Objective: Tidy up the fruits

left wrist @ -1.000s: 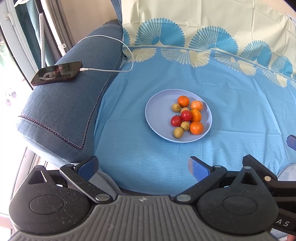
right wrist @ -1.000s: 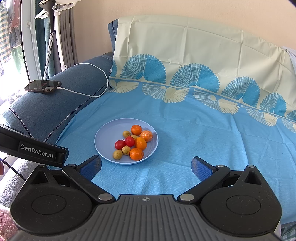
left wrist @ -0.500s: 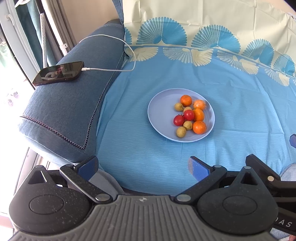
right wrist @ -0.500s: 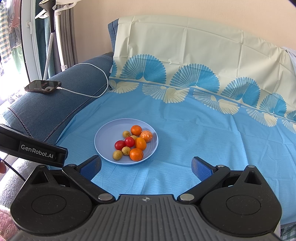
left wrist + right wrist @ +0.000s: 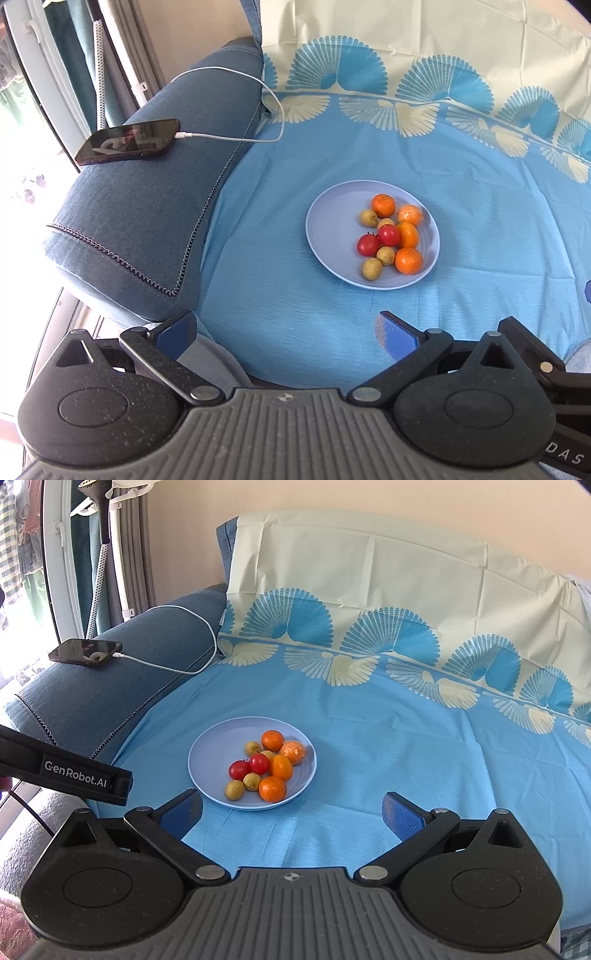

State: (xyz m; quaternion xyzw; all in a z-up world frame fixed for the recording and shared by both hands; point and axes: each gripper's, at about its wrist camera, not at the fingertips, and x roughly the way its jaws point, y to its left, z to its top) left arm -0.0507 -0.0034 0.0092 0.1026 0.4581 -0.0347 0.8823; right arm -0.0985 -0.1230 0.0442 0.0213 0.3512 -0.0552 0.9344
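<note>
Both spread wide and empty, left gripper (image 5: 286, 326) and right gripper (image 5: 291, 808), above blue cloth (image 5: 388, 746), near plate (image 5: 207, 753) with oranges (image 5: 272, 788), tomatoes (image 5: 258, 763).

Bright daylight floods in from the window (image 5: 22, 122), left of the plate (image 5: 332, 236), and it's blown out to white there. The fruit on the plate is crisp, colours strong, with soft short shadows. Glare streaks the phone (image 5: 127, 146) screen beside the window. Fisheye bending curves the sheet (image 5: 406, 716) edges; the corners go dark in both views.
</note>
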